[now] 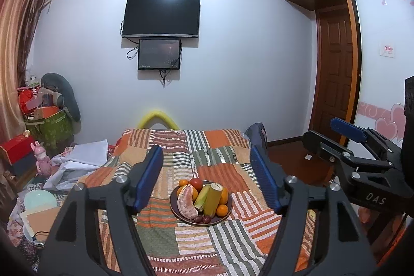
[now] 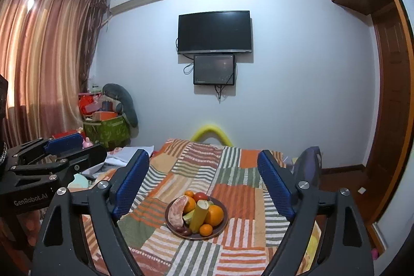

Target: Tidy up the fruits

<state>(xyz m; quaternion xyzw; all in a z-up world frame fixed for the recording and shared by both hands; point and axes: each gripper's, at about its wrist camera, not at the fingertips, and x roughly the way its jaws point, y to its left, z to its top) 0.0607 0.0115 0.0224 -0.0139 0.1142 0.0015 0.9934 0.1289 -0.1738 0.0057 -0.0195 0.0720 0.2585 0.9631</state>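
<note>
The fruits sit heaped on a dark plate (image 1: 227,211) in the middle of the bed, on a patchwork quilt (image 1: 233,167), well clear of both side edges. A peeled pomelo segment (image 1: 186,202) leans along the plate's left side; it looks soft and easily torn, so it wants a gentle hold across its thick middle. A yellow-green cut stalk (image 1: 213,199), perhaps sugarcane, stands tilted at the centre, stiff and probably the heaviest piece, best taken around its shaft. Oranges (image 1: 222,210) ring the right and near rim, round and firm but apt to roll. A tomato (image 1: 196,183) at the far side and small dark grapes (image 1: 203,219) at the near rim would bruise under pressure. The left hand-held gripper (image 1: 207,177) hangs above the bed's near end with jaws spread and nothing between them; the right hand-held gripper (image 2: 204,185) is likewise spread and empty.
</note>
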